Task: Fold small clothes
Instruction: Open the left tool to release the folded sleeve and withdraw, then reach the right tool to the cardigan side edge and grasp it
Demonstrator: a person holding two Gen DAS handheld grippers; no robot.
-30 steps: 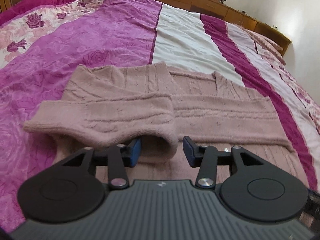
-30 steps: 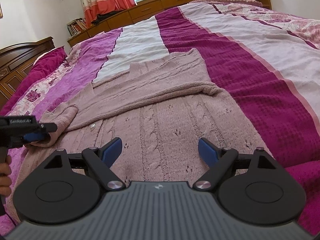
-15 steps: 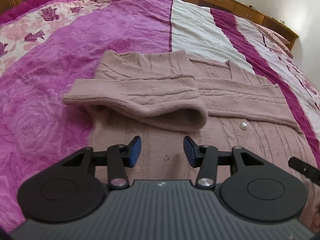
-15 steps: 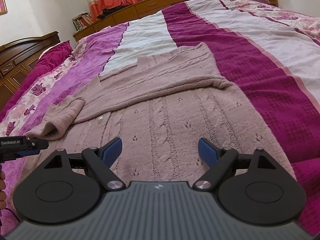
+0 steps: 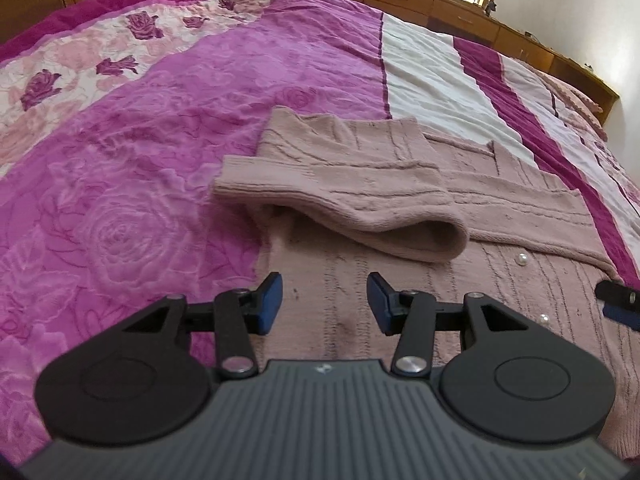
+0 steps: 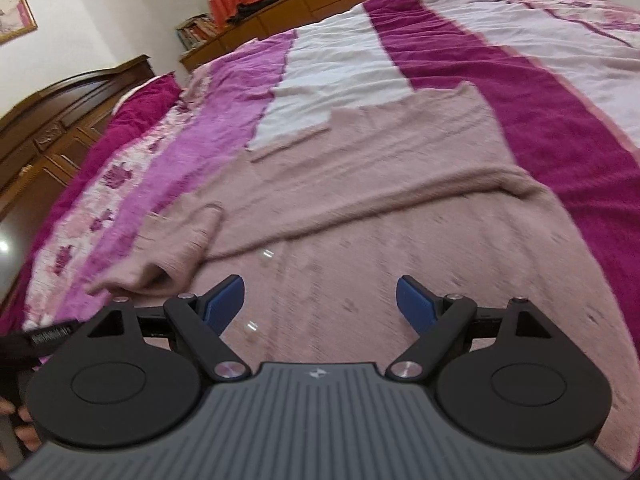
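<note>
A dusty-pink knitted cardigan (image 5: 400,184) lies flat on the bed, both sleeves folded across its chest; it also shows in the right wrist view (image 6: 400,208). The left sleeve's cuff (image 5: 424,240) lies loose just ahead of my left gripper (image 5: 325,302), which is open and empty above the cardigan's lower left part. My right gripper (image 6: 320,306) is open wide and empty over the cardigan's lower front. A tip of the right gripper (image 5: 618,300) shows at the right edge of the left wrist view. The left gripper's side (image 6: 44,338) shows at the left edge of the right wrist view.
The bed has a striped magenta, pink and white cover (image 5: 160,128). A wooden headboard (image 6: 60,120) stands at the left, low wooden cabinets (image 5: 440,8) run along the far side under a window. Pearl buttons (image 5: 522,258) dot the cardigan's front.
My left gripper let go of the sleeve cuff and drew back toward the cardigan's hem, jaws a little wider. My right gripper swung left and lower over the cardigan's front, still open.
</note>
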